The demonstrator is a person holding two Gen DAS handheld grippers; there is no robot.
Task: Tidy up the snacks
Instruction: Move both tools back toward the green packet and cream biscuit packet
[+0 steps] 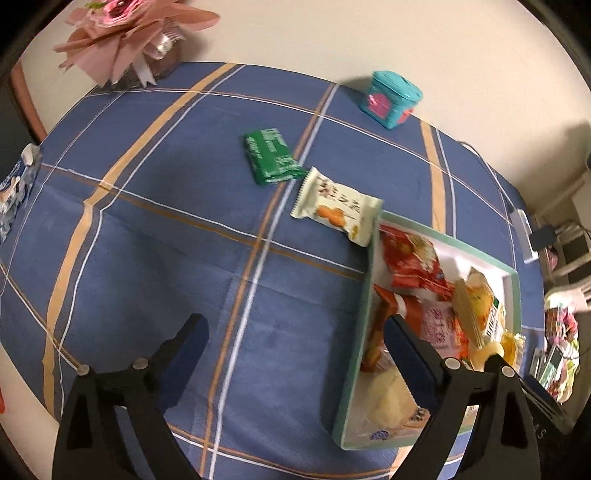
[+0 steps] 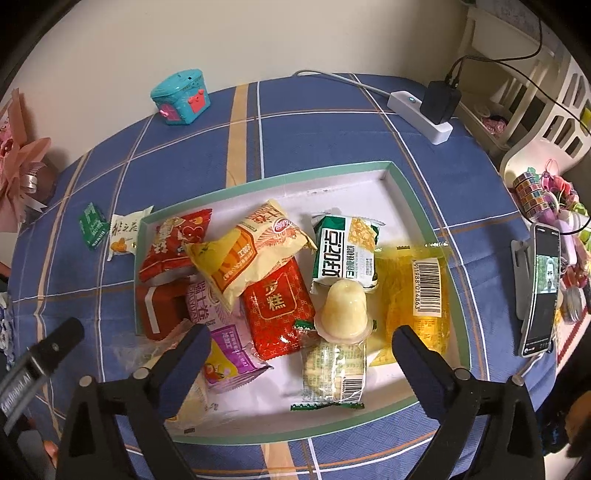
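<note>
Snacks: cream packet (image 1: 338, 208) & green packet (image 1: 270, 156) on counter outside tray (image 1: 369, 266), light, crinkly, pinch mid-body; both grippers' fingers open, empty.

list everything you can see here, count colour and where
tray: 1, green rim, white inside, table centre
snack packets in the tray: about nine, red, yellow, green, purple, piled
jelly cup: 1, pale yellow, on the packets
green packet: 1, on the cloth, outside the tray
cream packet: 1, against the tray's corner
tablecloth: 1, blue plaid
teal box: 1, far edge
pink bouquet: 1, far corner
power strip: 1, white, charger plugged in
phone: 1, on a stand, right
left gripper: open, empty
right gripper: open, empty
</note>
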